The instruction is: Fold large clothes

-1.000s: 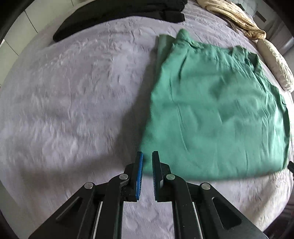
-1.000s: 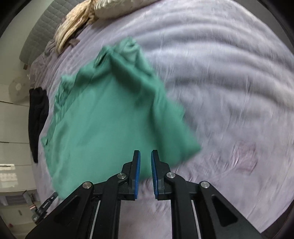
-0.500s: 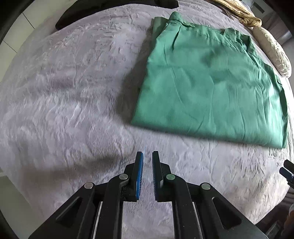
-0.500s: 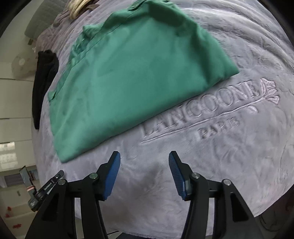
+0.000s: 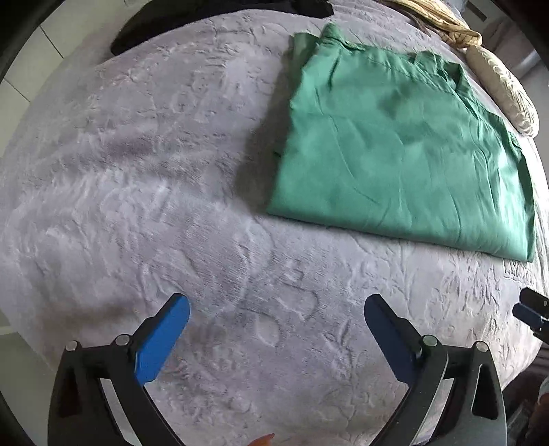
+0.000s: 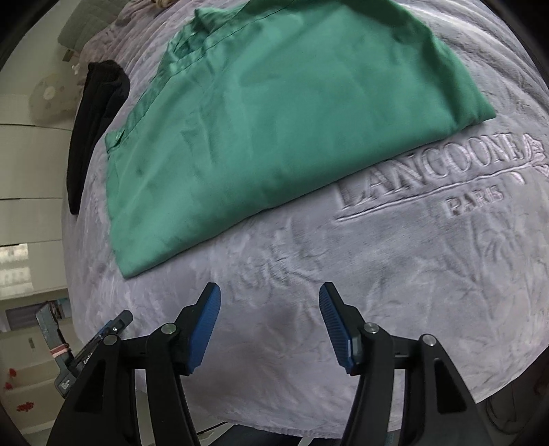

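Note:
A green garment (image 5: 394, 151) lies folded flat on a grey plush blanket (image 5: 137, 192); it also shows in the right wrist view (image 6: 274, 113). My left gripper (image 5: 276, 307) is open and empty, hovering over the blanket short of the garment's near edge. My right gripper (image 6: 269, 296) is open and empty, also back from the garment's near edge. The other gripper's tip shows at the right edge of the left wrist view (image 5: 530, 310) and at the lower left of the right wrist view (image 6: 113, 326).
A black garment (image 5: 212, 17) lies at the blanket's far edge, also in the right wrist view (image 6: 92, 127). A beige cloth (image 5: 442, 24) and a cream pillow (image 5: 507, 92) sit beyond the green garment. The blanket carries embossed lettering (image 6: 435, 171).
Both grippers pulled back from the green garment toward the bed's near edge. The right gripper let it go and opened first; the left gripper opened in the last half second. The garment now lies flat.

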`<state>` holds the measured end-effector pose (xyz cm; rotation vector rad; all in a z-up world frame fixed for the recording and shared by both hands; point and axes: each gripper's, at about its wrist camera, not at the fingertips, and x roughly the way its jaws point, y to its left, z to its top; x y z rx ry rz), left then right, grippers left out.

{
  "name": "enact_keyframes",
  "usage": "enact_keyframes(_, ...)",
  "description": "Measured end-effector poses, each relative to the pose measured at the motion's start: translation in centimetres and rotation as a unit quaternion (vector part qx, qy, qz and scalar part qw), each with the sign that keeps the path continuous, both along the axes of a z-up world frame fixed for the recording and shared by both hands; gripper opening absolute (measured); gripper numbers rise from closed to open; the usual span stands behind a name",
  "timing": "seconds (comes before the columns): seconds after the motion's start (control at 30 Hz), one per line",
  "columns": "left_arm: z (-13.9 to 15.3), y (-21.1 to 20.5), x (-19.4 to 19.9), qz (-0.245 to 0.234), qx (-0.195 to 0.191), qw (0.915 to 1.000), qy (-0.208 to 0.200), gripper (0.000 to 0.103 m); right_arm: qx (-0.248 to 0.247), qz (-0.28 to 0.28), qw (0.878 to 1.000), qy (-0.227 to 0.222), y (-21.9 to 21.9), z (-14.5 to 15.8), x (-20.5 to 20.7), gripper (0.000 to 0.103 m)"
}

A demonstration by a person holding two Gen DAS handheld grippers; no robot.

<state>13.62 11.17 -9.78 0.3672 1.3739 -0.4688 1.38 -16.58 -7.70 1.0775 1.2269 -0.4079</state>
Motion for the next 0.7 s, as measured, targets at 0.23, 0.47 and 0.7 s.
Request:
enact_keyframes(0.23, 0.9, 1.8, 2.5, -0.004, 0.004, 1.0, -0.007, 0.102, -0.015, 0.016, 0.999, -0.038, 2.2, 1.7, 1.9, 0.098)
enact_keyframes(0.47, 0.7, 2.2, 3.5, -0.02, -0.013, 0.9997, 0.012, 0.102, 0.031, 0.036, 0.999, -0.024, 4.4, 0.8, 2.8, 0.103)
enact_keyframes(0.7, 0.4, 1.0, 4.1, -0.026, -0.012, 0.9996, 0.005, 0.102, 0.056, 0.017, 0.998, -0.004, 6.2, -0.9, 2.2, 0.103)
